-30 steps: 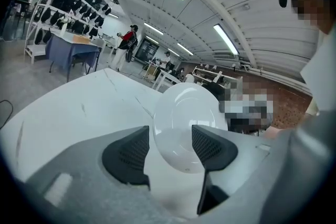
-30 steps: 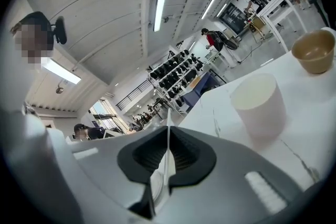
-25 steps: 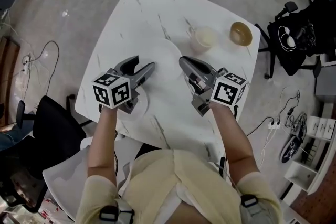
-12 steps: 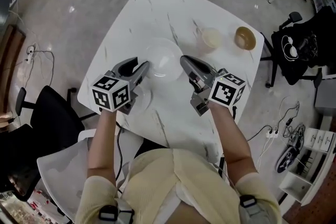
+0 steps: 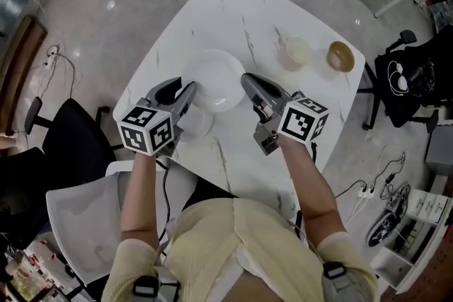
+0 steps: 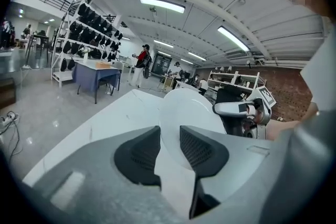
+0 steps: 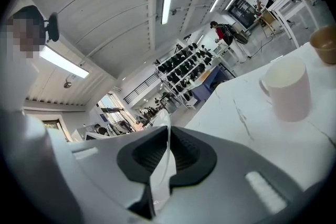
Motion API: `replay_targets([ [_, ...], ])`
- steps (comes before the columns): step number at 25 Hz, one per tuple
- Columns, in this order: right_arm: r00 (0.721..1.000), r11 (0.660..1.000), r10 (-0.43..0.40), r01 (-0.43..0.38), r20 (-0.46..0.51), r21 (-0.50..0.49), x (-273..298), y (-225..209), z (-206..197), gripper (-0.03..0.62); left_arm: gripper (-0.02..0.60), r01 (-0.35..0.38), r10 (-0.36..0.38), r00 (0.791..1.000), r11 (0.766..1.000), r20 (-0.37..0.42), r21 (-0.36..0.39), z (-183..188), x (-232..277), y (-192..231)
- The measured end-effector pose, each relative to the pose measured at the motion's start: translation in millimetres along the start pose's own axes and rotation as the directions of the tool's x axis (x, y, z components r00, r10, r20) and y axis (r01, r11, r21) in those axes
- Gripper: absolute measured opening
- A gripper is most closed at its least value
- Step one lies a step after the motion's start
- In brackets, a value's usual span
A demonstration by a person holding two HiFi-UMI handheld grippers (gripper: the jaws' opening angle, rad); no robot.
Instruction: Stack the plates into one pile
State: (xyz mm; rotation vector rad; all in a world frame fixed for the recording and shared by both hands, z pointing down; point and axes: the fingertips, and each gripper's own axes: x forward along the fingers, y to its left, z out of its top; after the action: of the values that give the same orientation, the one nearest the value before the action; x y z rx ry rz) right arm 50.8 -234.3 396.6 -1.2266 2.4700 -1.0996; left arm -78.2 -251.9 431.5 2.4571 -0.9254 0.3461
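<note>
Plate (image 5: 216, 81), white, round and glossy, hangs tilted above the marble-veined desk (image 5: 241, 3) between both grippers. Right gripper (image 5: 249, 83) fingers pinch its thin rim. Left gripper (image 5: 185, 90) fingers are closing with the opposite rim between them, pads not clearly pressing. Smaller plate (image 5: 197, 124) lies flat on the desk by the left gripper. White mug (image 5: 297, 53) and brown bowl (image 5: 341, 56) stand side by side at the far edge, contents unclear.

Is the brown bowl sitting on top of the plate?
No, the brown bowl stands on the table next to the white mug, well away from the plate.
</note>
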Motion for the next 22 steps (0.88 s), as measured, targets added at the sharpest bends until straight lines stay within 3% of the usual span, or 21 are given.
replay_targets([
  [12, 0.994, 0.999, 0.035, -0.037, -0.104, -0.012, 31, 24, -38, 0.026, 0.112, -0.133, 0.133, 0.991, 0.990, -0.002, -0.045, -24, -53, 22],
  [22, 0.975, 1.000, -0.001, -0.004, -0.221, -0.023, 46, 22, -82, 0.032, 0.109, -0.208, 0.205, 0.977, 0.976, -0.053, -0.069, -60, -76, 33],
])
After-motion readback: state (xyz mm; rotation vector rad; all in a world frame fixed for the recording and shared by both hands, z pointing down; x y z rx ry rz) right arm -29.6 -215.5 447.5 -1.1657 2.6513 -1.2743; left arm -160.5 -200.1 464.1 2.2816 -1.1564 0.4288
